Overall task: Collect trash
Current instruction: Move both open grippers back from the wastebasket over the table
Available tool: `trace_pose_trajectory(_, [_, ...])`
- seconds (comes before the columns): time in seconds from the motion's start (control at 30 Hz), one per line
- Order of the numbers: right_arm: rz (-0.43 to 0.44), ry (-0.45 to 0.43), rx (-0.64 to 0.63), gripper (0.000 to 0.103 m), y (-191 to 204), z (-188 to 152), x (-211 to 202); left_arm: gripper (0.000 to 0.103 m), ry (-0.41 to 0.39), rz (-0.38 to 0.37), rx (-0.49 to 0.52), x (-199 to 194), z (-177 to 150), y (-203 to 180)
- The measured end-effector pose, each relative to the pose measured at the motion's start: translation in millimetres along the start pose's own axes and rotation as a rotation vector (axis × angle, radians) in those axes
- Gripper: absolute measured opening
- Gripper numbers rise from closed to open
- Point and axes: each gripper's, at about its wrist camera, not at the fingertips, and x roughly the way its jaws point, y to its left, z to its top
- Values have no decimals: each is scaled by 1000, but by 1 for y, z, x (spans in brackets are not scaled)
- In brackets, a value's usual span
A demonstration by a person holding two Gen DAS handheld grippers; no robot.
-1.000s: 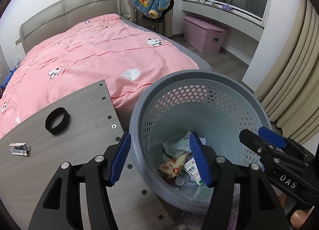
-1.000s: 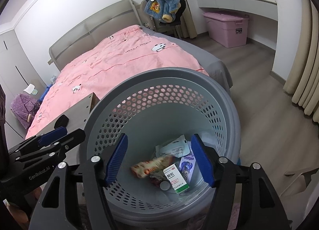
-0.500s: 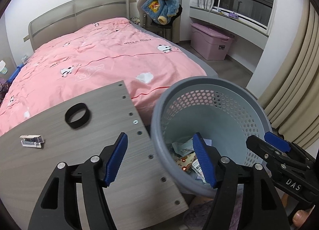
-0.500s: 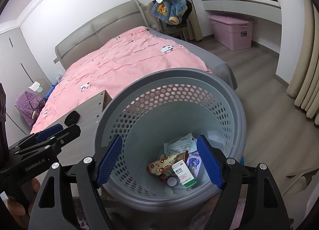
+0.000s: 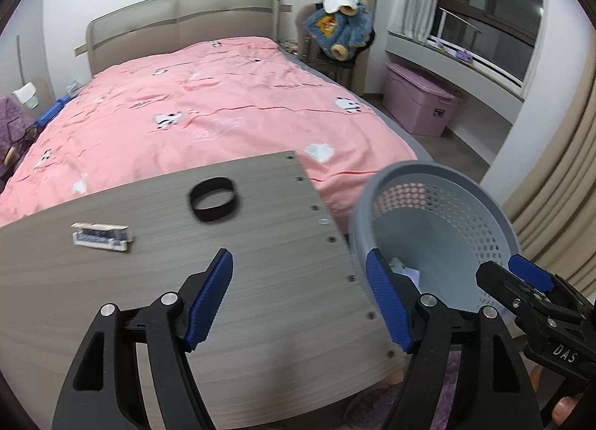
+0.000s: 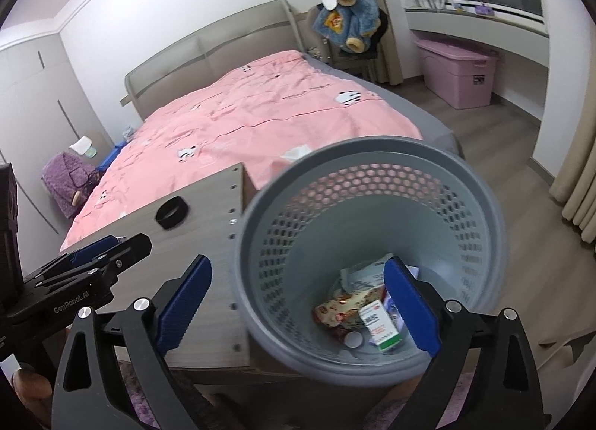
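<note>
The left hand-held gripper (image 5: 300, 297) hangs over the grey wood-grain table (image 5: 111, 310) with its blue-padded jaws spread wide and nothing between them. The right hand-held gripper (image 6: 296, 303) is likewise released and empty, poised above the rim of the round grey perforated plastic waste basket (image 6: 480, 202), which stands just beside the table's right edge.

Inside the basket lie several discarded pieces: a crumpled orange-and-red snack wrapper (image 6: 335, 312), a small white-and-green carton (image 6: 381, 325), a white round cap (image 6: 353, 339) and some pale paper packaging (image 6: 367, 273). So part of the collecting looks done already.

2 things remain on the table: a small flat white-and-blue packet (image 5: 101, 237) toward the left, and a black elastic band loop (image 5: 213, 199) nearer the far edge. The two are well apart. The left view is blurred, so the packet's print cannot be read, and whether the band counts as trash is hard to say.

The step in hand appears to be a reach for the next item, most likely the packet, which is near the left hand-held gripper's line. That calls for lowering the open jaws on either side of the packet's narrow dimension, closing firmly since it lies flat against the wood, then carrying it right and letting go above the basket.
</note>
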Motion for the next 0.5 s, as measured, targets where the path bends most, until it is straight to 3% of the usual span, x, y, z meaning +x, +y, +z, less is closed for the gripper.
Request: trace_pose_trajectory(0.5, [82,39,-135,96,87,5,31,73,-25,135,-156,-23,-23,104])
